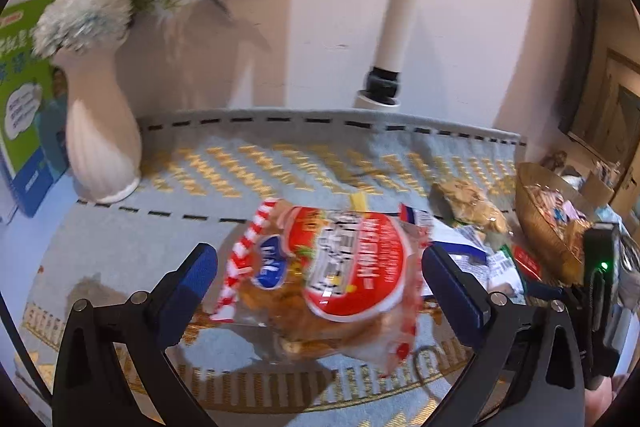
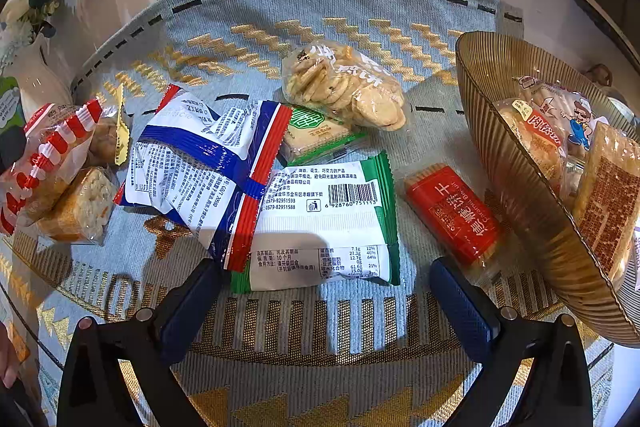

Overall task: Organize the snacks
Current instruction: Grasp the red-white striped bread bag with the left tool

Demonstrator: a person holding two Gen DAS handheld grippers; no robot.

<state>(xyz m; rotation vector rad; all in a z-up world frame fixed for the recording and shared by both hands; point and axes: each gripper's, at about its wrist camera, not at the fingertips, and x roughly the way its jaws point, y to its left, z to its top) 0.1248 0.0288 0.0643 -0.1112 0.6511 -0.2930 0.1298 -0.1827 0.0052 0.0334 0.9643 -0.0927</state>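
Note:
In the left wrist view my left gripper (image 1: pixel 320 267) is open, its blue pads on either side of a red-and-white bread packet (image 1: pixel 332 275) lying on the cloth, not touching it. In the right wrist view my right gripper (image 2: pixel 320 287) is open and empty, just in front of a green-and-white packet (image 2: pixel 324 223). A blue, white and red packet (image 2: pixel 200 163), a bag of round crackers (image 2: pixel 344 87), a green biscuit pack (image 2: pixel 316 135) and a red caramel biscuit pack (image 2: pixel 452 215) lie around it. A ribbed amber bowl (image 2: pixel 520 195) at the right holds several snacks.
A white vase (image 1: pixel 100 139) with flowers and a green box (image 1: pixel 24 99) stand at the back left. A white pole (image 1: pixel 396 7) rises behind the table. A rice cake bar (image 2: pixel 80 207) lies at the left. The grey-and-gold cloth (image 2: pixel 320 327) covers the round table.

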